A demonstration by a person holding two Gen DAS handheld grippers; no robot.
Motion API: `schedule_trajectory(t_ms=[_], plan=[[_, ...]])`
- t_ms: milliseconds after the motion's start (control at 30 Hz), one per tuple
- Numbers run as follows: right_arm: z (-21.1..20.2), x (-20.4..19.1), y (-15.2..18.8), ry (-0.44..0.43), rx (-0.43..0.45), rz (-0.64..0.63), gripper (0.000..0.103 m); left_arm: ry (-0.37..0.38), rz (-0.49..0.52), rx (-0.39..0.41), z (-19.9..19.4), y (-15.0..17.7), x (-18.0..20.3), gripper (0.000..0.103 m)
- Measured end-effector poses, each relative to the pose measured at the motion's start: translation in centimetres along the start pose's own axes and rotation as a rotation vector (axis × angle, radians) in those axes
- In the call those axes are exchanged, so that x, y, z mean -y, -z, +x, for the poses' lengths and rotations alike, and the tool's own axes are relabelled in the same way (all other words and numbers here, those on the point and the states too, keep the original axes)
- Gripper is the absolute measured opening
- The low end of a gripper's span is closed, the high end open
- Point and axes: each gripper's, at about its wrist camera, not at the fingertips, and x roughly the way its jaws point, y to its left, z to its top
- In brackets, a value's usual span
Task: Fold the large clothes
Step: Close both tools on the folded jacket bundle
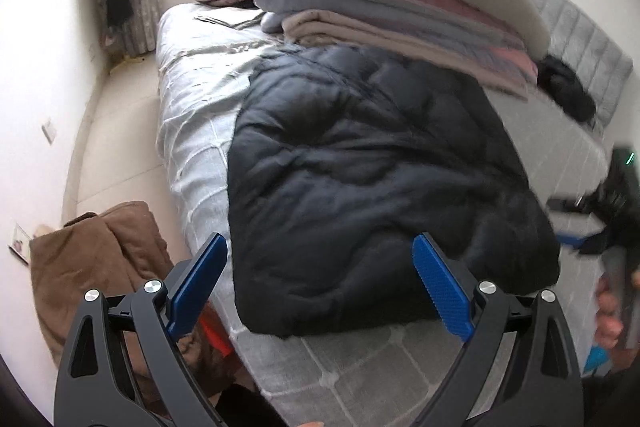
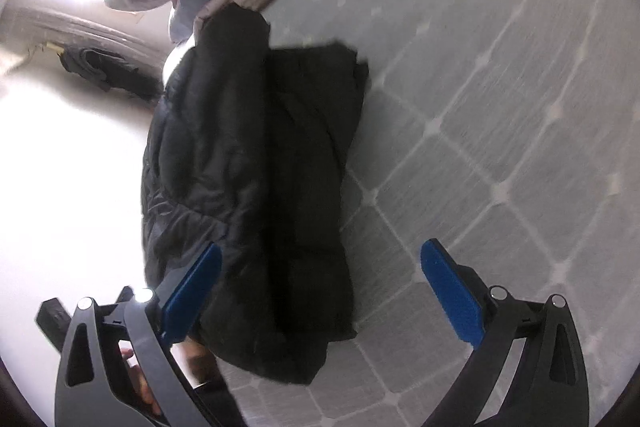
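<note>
Black puffer jacket [image 1: 372, 179] is lying folded on the grey quilted bed [image 1: 192, 131], its far end just beside a stack of folded blankets [image 1: 400, 11]; at my far left a brown garment [image 1: 100, 259] is sitting heaped on the floor; I am holding my left tongs [image 1: 320, 263] spread wide and empty above the jacket's near edge; my right tongs [image 2: 320, 267] are hanging just as wide, gripping nothing, over the jacket [image 2: 256, 195].
</note>
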Motion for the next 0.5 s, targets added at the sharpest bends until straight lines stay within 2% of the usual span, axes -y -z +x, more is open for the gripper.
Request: schedule_trajectory(t_ms=[100, 200, 267, 333, 400, 467, 500], plan=[[1.8, 1.3, -0.8, -0.123, -0.064, 0.066, 0.096, 0.087, -0.065, -0.028, 1.1, -1.9, -2.7, 0.090], [3.5, 2.2, -1.8, -0.251, -0.113, 0.124, 0.096, 0.230, -0.216, -0.090, 3.8, -4.4, -7.7, 0.090], [5.0, 2.6, -2.5, -0.325, -0.153, 0.157, 0.096, 0.297, -0.300, -0.136, 6.0, -5.3, -10.2, 0.090], [6.2, 3.0, -3.1, -0.360, -0.193, 0.179, 0.096, 0.394, -0.354, -0.205, 8.9, -5.8, -11.7, 0.090], [8.0, 3.2, -3.4, -0.382, -0.237, 0.203, 0.096, 0.419, -0.371, -0.266, 11.3, -5.7, -12.2, 0.090], [8.8, 2.8, -3.9, -0.394, -0.248, 0.198, 0.096, 0.393, -0.381, -0.322, 13.9, -5.4, -12.5, 0.090], [9.3, 2.5, -4.1, -0.408, -0.259, 0.197, 0.096, 0.458, -0.412, -0.373, 15.6, -5.1, -12.6, 0.091]])
